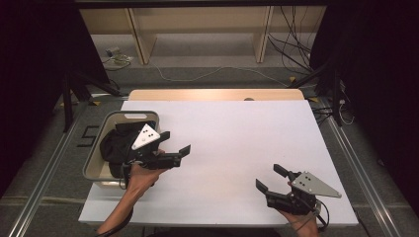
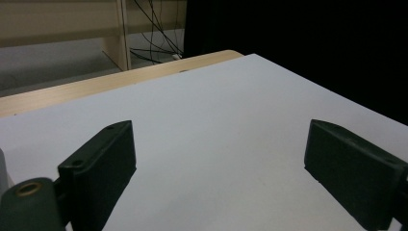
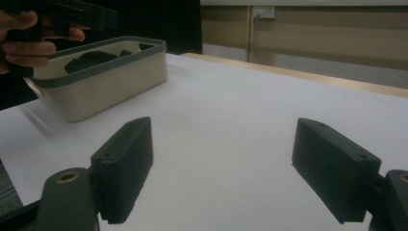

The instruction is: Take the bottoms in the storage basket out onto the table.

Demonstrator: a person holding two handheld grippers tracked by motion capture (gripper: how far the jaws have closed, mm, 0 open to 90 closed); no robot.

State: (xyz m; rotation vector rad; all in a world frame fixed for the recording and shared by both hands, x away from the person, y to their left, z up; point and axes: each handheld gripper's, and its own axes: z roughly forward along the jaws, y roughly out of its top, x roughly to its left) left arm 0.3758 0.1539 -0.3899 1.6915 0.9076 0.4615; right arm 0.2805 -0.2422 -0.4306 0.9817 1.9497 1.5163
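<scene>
1. A white table takes up the middle of the high view, with a strip of pale wood along its far edge and grey floor, shelving legs and loose cables in the upper part of the frame.
2. A cream bin with a grey rim sits at the left edge of the table, left of centre in the high view (in the right gripper view it lies at the upper left).
3. Inside the bin lies a heap of black cloth; I cannot tell what garment it is.
4. My left gripper is just beside the bin's right wall, over bare table, its jaws spread wide with nothing between them.
5. My right gripper is at the lower right of the high view, well apart from the bin, jaws likewise spread and holding nothing.
</scene>
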